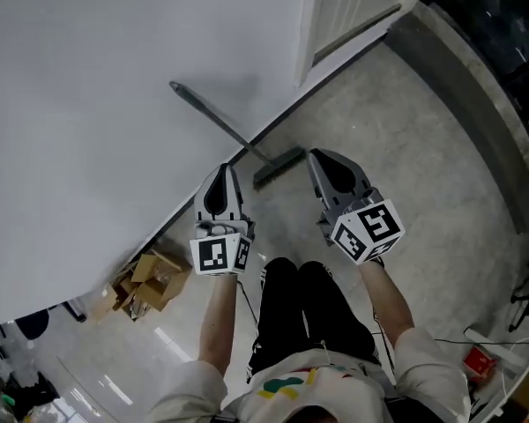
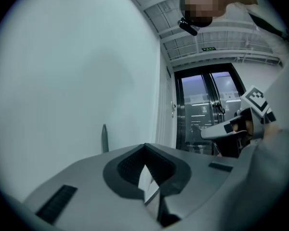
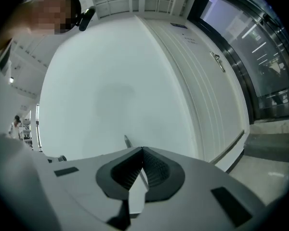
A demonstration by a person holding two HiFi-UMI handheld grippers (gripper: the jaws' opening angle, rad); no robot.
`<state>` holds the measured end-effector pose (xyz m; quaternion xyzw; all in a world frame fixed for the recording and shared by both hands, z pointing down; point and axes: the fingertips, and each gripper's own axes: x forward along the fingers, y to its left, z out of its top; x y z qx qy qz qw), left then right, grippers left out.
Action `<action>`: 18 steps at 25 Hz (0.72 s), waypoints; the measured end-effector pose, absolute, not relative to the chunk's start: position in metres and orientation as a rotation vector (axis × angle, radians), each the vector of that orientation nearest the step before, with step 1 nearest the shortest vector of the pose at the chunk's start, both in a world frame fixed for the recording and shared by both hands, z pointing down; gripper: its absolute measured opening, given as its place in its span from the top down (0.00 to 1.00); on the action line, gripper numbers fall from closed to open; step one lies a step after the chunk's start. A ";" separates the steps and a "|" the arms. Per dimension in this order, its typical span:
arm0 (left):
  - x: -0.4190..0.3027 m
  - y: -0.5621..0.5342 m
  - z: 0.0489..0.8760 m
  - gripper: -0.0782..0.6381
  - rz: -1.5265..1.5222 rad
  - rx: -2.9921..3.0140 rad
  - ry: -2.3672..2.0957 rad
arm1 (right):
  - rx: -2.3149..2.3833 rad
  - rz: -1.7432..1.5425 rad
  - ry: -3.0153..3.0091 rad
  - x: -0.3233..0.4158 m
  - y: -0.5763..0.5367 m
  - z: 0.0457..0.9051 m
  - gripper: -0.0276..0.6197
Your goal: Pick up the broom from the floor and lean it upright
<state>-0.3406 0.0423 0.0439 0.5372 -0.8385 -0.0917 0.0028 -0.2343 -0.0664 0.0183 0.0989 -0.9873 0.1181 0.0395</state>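
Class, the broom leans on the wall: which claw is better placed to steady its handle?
Probably left. The left claw is nearer the broom handle; the right claw is by its bristle head. Both are shut and empty.

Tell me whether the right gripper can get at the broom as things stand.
Probably yes. The broom leans on the wall just ahead of the right gripper, with nothing between; its shut jaws must open first.

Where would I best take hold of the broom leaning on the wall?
Probably the bare handle, above the brush head, from the room side, jaws across it: it is thin and straight, and the wall backs it.
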 end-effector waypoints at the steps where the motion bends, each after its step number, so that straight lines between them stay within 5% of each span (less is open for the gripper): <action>1: -0.336 0.047 0.011 0.83 -0.298 1.678 -2.626 | 0.295 0.377 -3.019 -0.229 -0.058 -0.015 0.94; 10: -0.241 0.113 -0.258 0.83 -0.341 1.625 -2.646 | 0.275 0.381 -3.028 -0.142 0.041 -0.270 0.94; 18: -0.178 0.142 -0.324 0.83 -0.268 1.781 -2.705 | 0.353 0.250 -3.169 -0.081 0.065 -0.332 0.94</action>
